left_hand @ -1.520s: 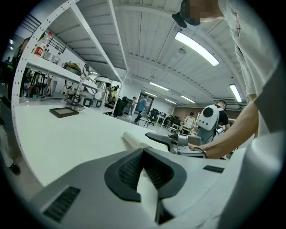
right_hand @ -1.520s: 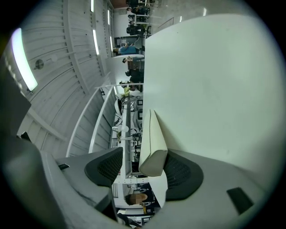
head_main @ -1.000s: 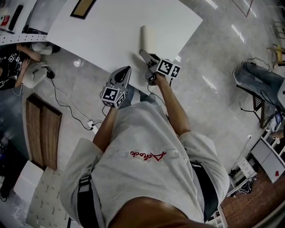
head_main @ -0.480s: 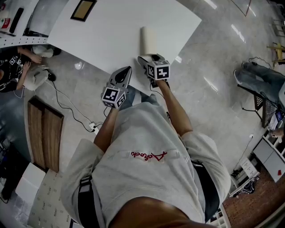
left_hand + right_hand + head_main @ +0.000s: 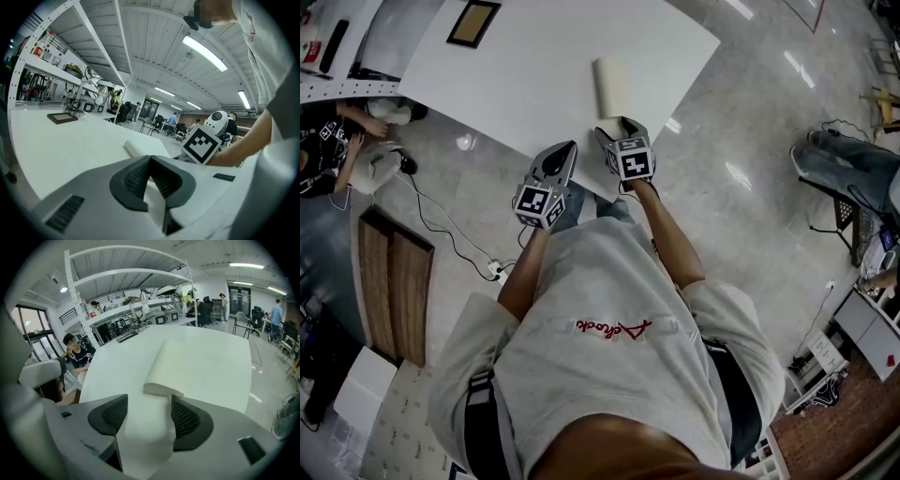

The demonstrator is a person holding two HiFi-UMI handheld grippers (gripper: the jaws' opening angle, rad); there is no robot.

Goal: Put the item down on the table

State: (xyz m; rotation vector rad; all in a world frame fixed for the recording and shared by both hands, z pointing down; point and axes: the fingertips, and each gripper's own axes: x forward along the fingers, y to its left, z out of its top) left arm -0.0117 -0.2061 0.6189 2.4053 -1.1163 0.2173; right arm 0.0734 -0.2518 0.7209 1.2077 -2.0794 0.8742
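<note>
At the near edge of the tabletop [image 5: 516, 66], the left hand-held gripper [image 5: 569, 145] hangs with its jaws together and empty. Beside it, the right hand-held gripper [image 5: 620, 126] has its jaws wide apart and closing, with nothing between them. The pale roll [image 5: 610, 86] lies flat on the tabletop just beyond its tips

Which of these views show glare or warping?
Head view: bright light streaks glare off the polished floor; left gripper view: fisheye bends the shelf posts, corners black; right gripper view: same curving of the shelf frame, white table nearly washed out.
</note>
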